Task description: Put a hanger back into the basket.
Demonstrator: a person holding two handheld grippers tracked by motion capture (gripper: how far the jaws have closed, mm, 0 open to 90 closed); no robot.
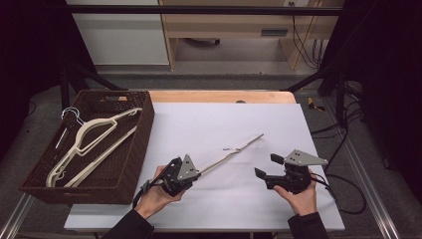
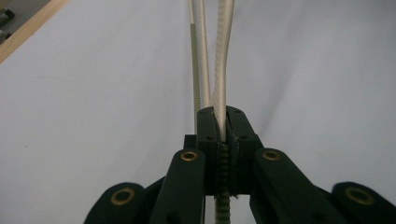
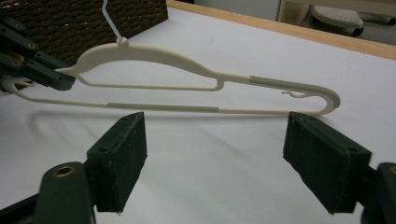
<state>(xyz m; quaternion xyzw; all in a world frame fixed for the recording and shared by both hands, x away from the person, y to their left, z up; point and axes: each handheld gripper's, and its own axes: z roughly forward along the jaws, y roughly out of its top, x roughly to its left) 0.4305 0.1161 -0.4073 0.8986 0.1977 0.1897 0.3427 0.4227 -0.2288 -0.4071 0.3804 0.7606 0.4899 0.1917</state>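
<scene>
While the left tongs clamp one end of the cream hanger over the white table, keep it level toward the wicker basket; right tongs stand wide, empty.

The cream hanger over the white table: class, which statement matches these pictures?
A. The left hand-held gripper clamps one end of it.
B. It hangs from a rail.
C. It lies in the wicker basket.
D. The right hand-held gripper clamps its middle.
A: the left hand-held gripper has its jaws shut on the hanger's end, while the right hand-held gripper stands open, apart from it.
</scene>
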